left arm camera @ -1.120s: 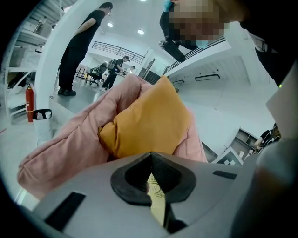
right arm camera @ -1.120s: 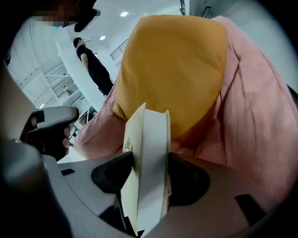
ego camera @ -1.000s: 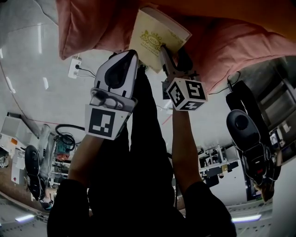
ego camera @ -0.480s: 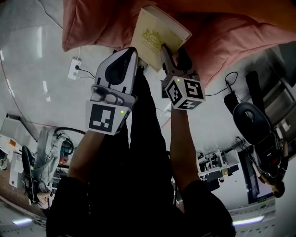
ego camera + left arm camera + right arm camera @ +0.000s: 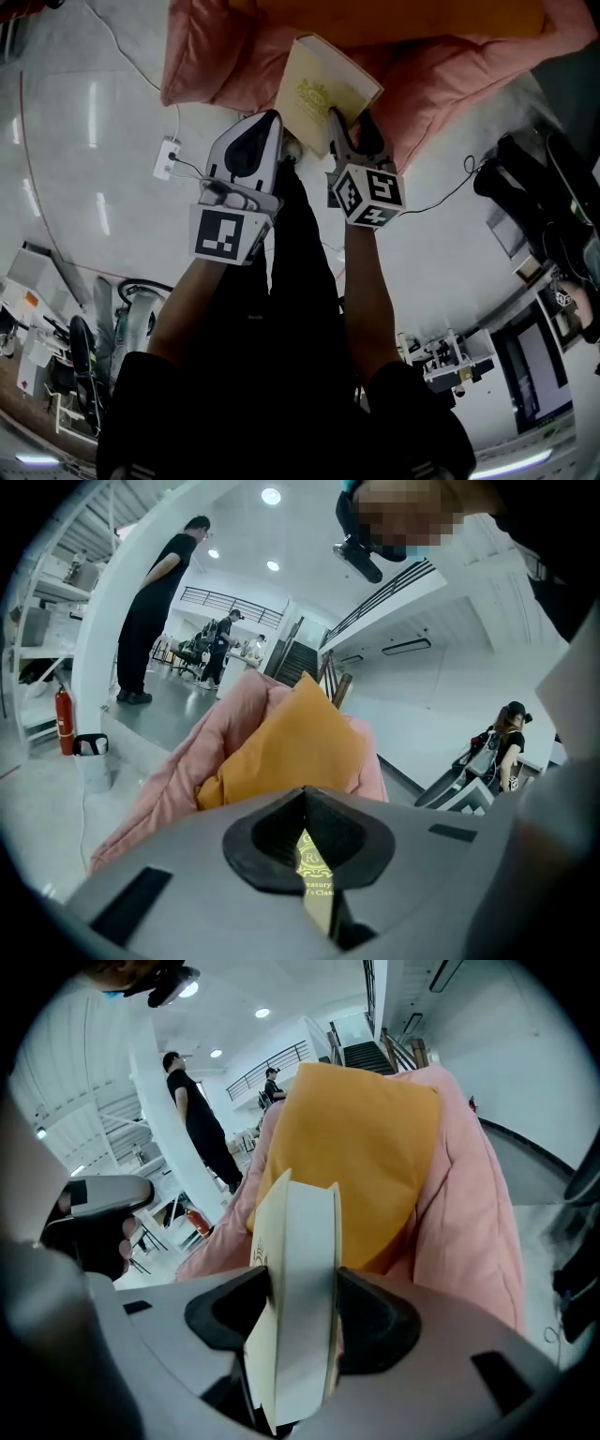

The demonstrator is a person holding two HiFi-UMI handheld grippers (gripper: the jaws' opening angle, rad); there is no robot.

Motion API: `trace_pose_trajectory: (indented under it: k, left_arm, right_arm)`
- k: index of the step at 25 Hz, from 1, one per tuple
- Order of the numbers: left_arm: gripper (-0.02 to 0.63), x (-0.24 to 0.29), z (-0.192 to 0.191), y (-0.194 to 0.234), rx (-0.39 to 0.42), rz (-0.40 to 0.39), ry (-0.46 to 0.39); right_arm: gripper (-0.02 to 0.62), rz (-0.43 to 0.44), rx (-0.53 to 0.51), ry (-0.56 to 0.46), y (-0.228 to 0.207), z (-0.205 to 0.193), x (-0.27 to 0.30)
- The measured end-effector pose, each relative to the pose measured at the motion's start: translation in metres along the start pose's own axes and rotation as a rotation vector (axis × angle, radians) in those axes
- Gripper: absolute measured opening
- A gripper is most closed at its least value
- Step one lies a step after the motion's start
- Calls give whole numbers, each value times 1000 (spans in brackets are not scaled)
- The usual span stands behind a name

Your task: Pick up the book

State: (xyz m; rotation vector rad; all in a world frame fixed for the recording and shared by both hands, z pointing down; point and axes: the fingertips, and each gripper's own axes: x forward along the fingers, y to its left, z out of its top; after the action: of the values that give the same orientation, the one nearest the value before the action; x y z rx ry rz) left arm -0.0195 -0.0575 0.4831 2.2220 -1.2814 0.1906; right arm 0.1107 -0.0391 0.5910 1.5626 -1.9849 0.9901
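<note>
A cream book (image 5: 323, 94) with a gold emblem on its cover is held upright off the cushions. My right gripper (image 5: 350, 127) is shut on its lower edge; in the right gripper view the book (image 5: 300, 1269) fills the gap between both pads of my right gripper (image 5: 302, 1288). My left gripper (image 5: 274, 127) hangs just left of the book's lower corner, apart from it. In the left gripper view the jaws of my left gripper (image 5: 303, 803) stand shut, and only a sliver of the book's cover (image 5: 315, 881) shows through the slit.
Behind the book lie a pink cushion (image 5: 225, 56) and an orange pillow (image 5: 394, 19). A white power strip (image 5: 167, 157) with its cable lies on the pale floor at left. Dark equipment (image 5: 544, 197) stands at right. People stand far off (image 5: 155, 602).
Both grippers have risen together with the book still gripped in the right one. The cushions now sit lower and farther behind it, and more floor shows around them.
</note>
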Motion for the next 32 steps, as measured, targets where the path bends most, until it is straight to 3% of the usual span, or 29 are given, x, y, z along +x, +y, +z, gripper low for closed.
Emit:
trace_pose_trajectory:
  k: [12, 25, 32]
  left_arm:
    - [8, -43, 78, -44, 52, -16, -65]
    - [8, -100, 111, -102, 62, -31, -90]
    - [8, -143, 131, -141, 114, -38, -143]
  right_arm:
    - [238, -35, -11, -68, 13, 49, -70]
    - [236, -58, -35, -176, 25, 89, -159]
    - [236, -35, -63, -258, 38, 111, -223]
